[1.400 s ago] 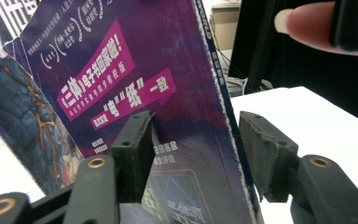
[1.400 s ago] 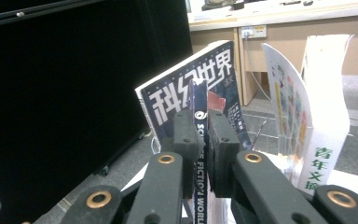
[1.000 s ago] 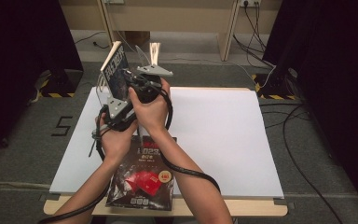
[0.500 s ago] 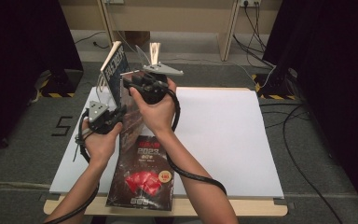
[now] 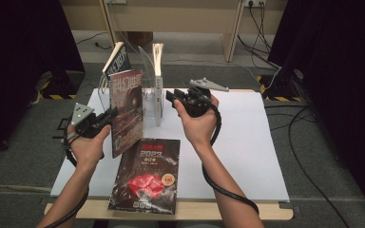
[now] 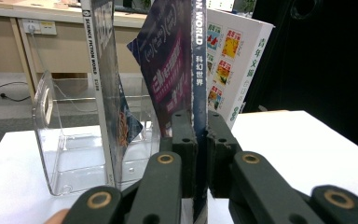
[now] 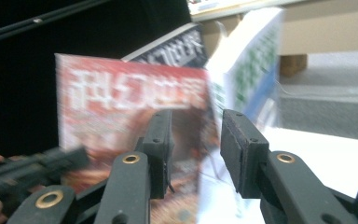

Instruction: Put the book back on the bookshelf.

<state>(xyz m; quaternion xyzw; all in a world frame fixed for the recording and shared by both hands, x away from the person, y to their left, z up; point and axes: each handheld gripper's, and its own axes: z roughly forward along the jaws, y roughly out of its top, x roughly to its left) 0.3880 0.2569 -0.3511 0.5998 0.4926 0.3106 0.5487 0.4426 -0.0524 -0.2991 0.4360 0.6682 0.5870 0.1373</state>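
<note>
Magazine [image 5: 127, 110] with the red cover now stands upright on the white table [image 5: 247, 152], at about ten o'clock from the table's middle, just in front of the clear rack [image 5: 148, 71]. The left gripper [image 5: 105, 117] clamps its spine edge; the left gripper view shows both jaws pressed flat on it [image 6: 199, 93]. A second ago both hands crowded together on it near the rack; now the right gripper [image 5: 172, 96] has let go and sits to the right at two o'clock of the magazine, jaws apart and empty. So the left hand alone carries it, likely ready to slot it into the rack beside the white book [image 5: 158, 80]. Another magazine [image 5: 147, 175] lies flat at six o'clock
</note>
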